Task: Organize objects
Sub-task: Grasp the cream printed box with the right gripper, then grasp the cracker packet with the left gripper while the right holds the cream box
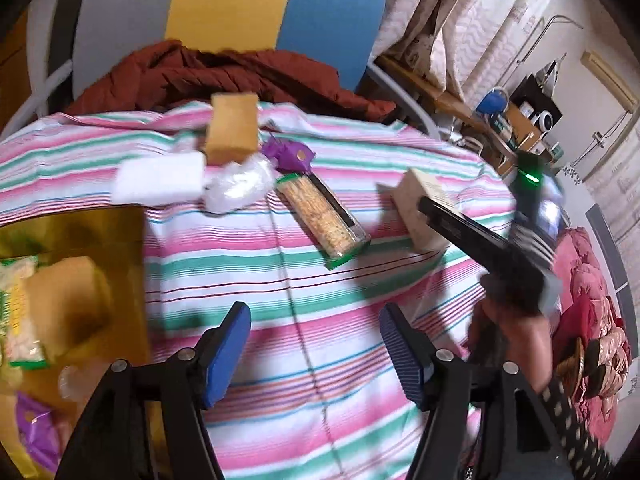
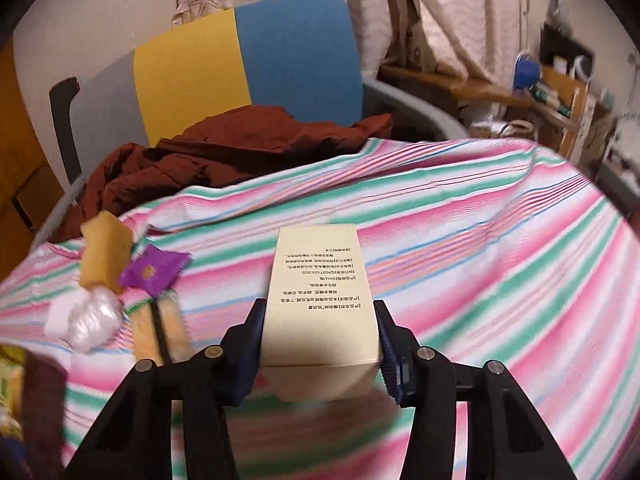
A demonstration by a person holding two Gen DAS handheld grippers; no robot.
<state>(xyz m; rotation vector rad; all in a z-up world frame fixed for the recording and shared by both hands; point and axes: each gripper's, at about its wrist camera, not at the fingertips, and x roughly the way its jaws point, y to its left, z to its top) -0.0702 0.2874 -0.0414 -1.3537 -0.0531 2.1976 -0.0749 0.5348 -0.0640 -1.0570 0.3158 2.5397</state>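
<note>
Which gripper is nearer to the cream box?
Right. The right gripper is shut on the cream box; the left gripper is open over the striped cloth, apart from it.

We are in a lived-in home room: a striped cloth covers the table, a rust-brown jacket lies on a chair, curtains hang behind, cluttered shelves beyond.

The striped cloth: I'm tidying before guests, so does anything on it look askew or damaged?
Nothing looks damaged or spilled. The cracker pack lies diagonally across the striped cloth, and a crumpled clear wrapper sits loose beside the white block. The cream box is clamped in the right gripper.
</note>
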